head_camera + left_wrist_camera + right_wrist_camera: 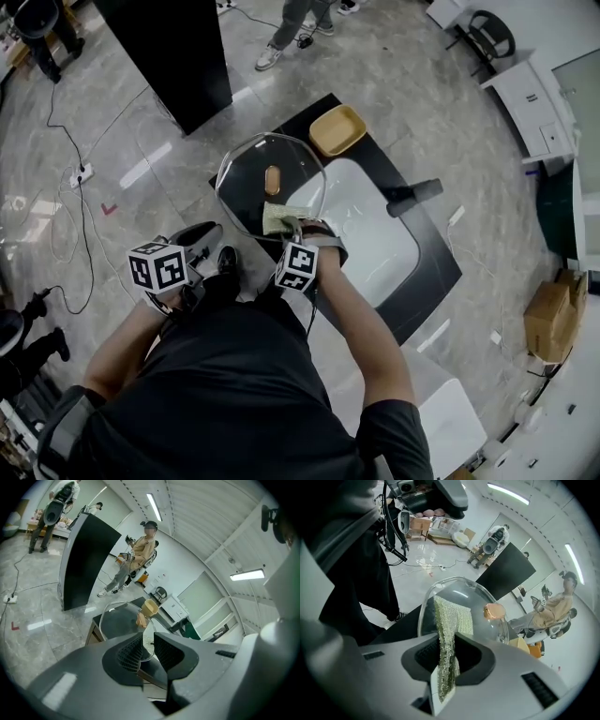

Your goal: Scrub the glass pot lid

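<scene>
The glass pot lid (246,178) with a tan knob (272,180) is held up over the black counter (441,272), tilted. My left gripper (223,246) is shut on its near rim; in the left gripper view the rim sits between the jaws of the left gripper (147,651), with the glass lid (119,618) beyond them. My right gripper (298,228) is shut on a yellow-green scouring pad (279,218). In the right gripper view the scouring pad (451,620) runs from the right gripper (446,653) up against the lid (480,595), beside the knob (494,611).
Under the lid are a white sink (370,230) and a black faucet (412,197), with a yellow tub (337,129) at the counter's far end. A black panel (169,47) stands to the left. A power strip (82,173) with cables lies on the floor; a cardboard box (553,314) is at right.
</scene>
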Available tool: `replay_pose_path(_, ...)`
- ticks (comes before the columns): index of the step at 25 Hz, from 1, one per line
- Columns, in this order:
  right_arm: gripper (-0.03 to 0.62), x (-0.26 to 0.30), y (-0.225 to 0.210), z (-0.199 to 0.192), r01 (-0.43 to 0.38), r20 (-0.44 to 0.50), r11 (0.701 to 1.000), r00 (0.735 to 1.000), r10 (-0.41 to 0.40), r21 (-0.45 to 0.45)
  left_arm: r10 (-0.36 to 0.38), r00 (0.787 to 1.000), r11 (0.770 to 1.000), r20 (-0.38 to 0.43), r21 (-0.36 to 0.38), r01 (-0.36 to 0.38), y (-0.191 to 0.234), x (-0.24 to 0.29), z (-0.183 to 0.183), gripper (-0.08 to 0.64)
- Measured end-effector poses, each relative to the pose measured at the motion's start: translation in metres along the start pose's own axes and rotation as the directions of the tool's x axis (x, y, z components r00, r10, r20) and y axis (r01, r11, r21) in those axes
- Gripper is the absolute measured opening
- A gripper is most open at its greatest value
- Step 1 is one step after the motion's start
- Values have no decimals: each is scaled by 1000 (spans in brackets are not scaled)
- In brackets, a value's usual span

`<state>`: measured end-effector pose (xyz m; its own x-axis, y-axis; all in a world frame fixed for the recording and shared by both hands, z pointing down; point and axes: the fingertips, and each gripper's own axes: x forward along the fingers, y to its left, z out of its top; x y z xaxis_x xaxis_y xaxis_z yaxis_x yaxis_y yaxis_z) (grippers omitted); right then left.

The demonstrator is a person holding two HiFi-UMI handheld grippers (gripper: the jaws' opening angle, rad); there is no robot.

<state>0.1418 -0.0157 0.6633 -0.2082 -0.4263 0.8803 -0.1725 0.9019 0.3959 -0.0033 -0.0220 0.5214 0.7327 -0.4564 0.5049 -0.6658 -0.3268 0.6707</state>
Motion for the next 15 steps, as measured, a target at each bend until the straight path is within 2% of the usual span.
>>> replay_pose_path(5, 66, -6, 24, 0, -7, 13, 999, 1000, 6, 35, -18, 999, 999, -38, 38, 19, -10, 10, -5, 74)
replay_pose_path(10, 66, -10, 49, 4, -58, 30, 997, 998, 57, 55, -29, 997, 999, -72, 34, 32, -12, 20, -14, 74)
replay_pose_path(15, 64, -14, 53, 4, -65, 33, 996, 997, 64, 62, -44, 996, 998, -84, 34, 47, -17, 27, -14, 74)
